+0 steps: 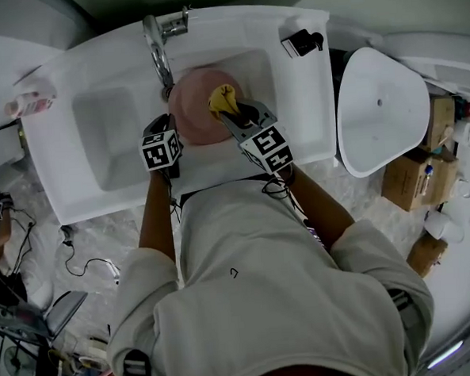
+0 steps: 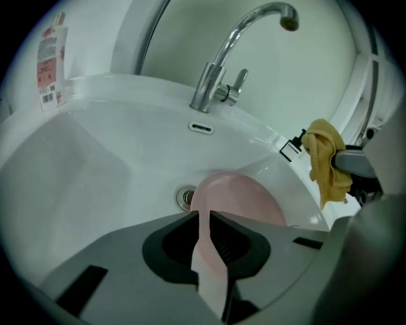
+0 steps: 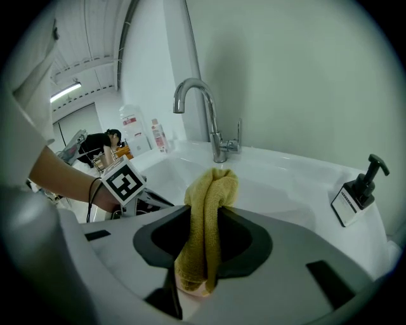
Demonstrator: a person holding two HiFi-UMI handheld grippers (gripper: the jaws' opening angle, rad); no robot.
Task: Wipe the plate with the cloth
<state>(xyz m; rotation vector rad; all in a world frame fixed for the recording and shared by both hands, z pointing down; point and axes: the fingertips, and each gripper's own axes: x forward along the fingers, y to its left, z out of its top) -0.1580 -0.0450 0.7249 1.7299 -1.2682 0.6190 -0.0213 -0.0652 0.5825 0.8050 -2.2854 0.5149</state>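
Observation:
A pink plate (image 1: 197, 106) is held over the white sink basin (image 1: 121, 142), below the faucet. My left gripper (image 1: 171, 139) is shut on the plate's near rim; in the left gripper view the plate (image 2: 238, 200) runs edge-on between the jaws of that gripper (image 2: 204, 219). My right gripper (image 1: 234, 112) is shut on a yellow cloth (image 1: 223, 98), which hangs over the plate's right side. In the right gripper view the cloth (image 3: 206, 235) is bunched upright between the jaws of that gripper (image 3: 204, 219). The cloth (image 2: 327, 159) shows at the right of the left gripper view too.
A chrome faucet (image 1: 159, 53) rises behind the plate, with the drain (image 2: 185, 197) below it. A soap dispenser (image 1: 301, 42) stands at the basin's back right corner, a bottle (image 1: 30, 103) on the left rim. A white toilet (image 1: 379, 111) is to the right, cardboard boxes (image 1: 413, 176) beyond.

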